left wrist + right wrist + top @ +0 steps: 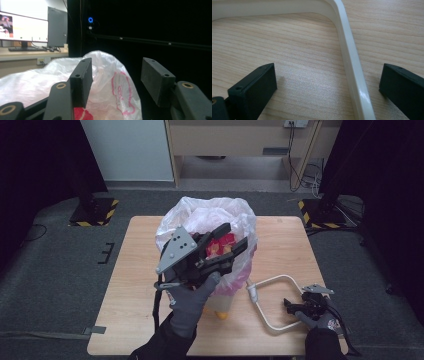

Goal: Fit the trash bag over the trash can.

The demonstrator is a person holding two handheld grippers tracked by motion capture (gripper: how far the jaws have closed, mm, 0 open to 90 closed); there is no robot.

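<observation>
1. Pale wood, the worktop [280,250] — it carries everything in play, with dark carpet all round it.
2. Biggest thing on it is the translucent white plastic bag [239,225] with pink print, standing puffed up at the middle of the worktop, mouth open upward. Inside there's something red and yellow [220,245], too crumpled to name. In the left gripper view the bag [110,75] billows right between and below the fingers, with a scrap of red showing at the bottom.
3. A yellowish thing [220,307] pokes out at the bag's near foot; what it is, I cannot tell.
4. Left gripper [235,237] is raised over the bag's mouth, tilted forward and down, gloved hand [192,305] underneath. Its fingers [81,80] stand spread, nothing pinched — the plastic sits in the gap without being pressed.
5. The cream loop-shaped handle [272,302] lies flat on the worktop, right of the bag and apart from it.
6. Right gripper [289,305] rests low at the loop's near right corner. Its fingers [252,90] are spread wide to either side of the cream bar [352,65], not touching it.
</observation>
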